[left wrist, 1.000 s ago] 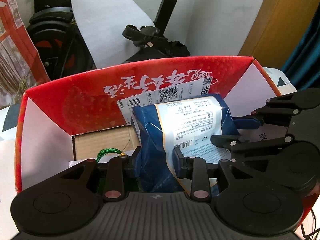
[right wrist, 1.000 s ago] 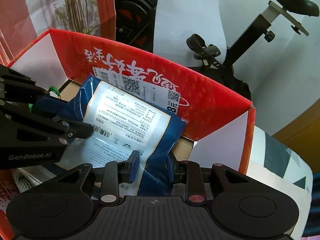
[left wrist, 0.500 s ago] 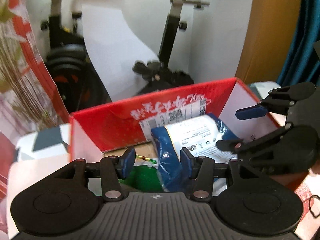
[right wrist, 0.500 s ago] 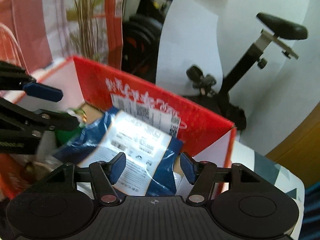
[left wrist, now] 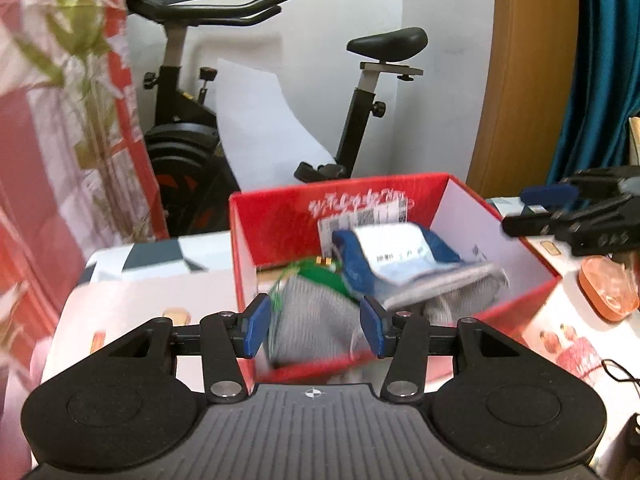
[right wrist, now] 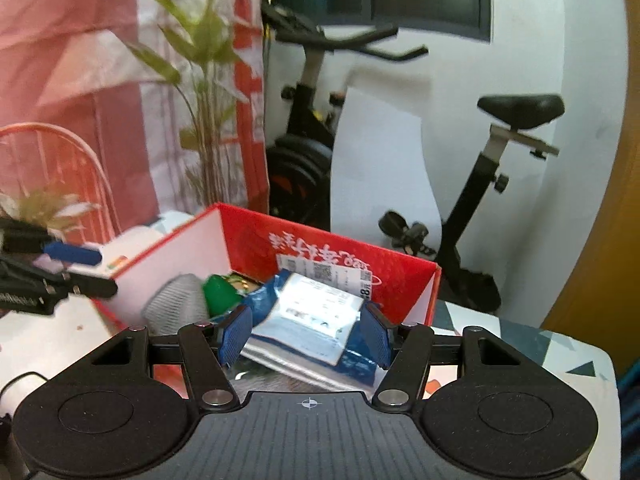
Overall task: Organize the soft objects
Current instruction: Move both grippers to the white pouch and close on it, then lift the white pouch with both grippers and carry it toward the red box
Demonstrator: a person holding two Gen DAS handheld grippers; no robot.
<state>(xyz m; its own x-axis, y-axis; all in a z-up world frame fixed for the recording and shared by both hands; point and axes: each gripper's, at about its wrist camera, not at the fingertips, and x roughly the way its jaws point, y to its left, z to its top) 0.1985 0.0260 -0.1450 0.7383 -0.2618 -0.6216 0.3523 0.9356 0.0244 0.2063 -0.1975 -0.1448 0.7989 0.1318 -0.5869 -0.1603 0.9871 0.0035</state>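
Note:
A red cardboard box [left wrist: 276, 224] [right wrist: 320, 248] stands on the table with soft things inside. A blue and white plastic pack [left wrist: 400, 256] [right wrist: 316, 320] lies on top, over a grey knitted item [left wrist: 312, 320] [right wrist: 176, 300] and a green piece [left wrist: 320, 276] [right wrist: 218, 290]. My left gripper [left wrist: 314, 330] is open, drawn back and above the box's near edge, nothing between its pads. My right gripper [right wrist: 306, 338] is open too, clear of the pack; it also shows at the right of the left wrist view [left wrist: 548, 208].
An exercise bike [left wrist: 360, 92] [right wrist: 492, 184] and a white sheet stand behind the box. A plant [right wrist: 192, 92] and red and white bags are at the left. An orange item [left wrist: 608, 292] lies on the table right of the box, with a black cord near it.
Both grippers opened, let go of the blue pack and pulled back and up out of the box. The pack now lies in the box, farther from both cameras.

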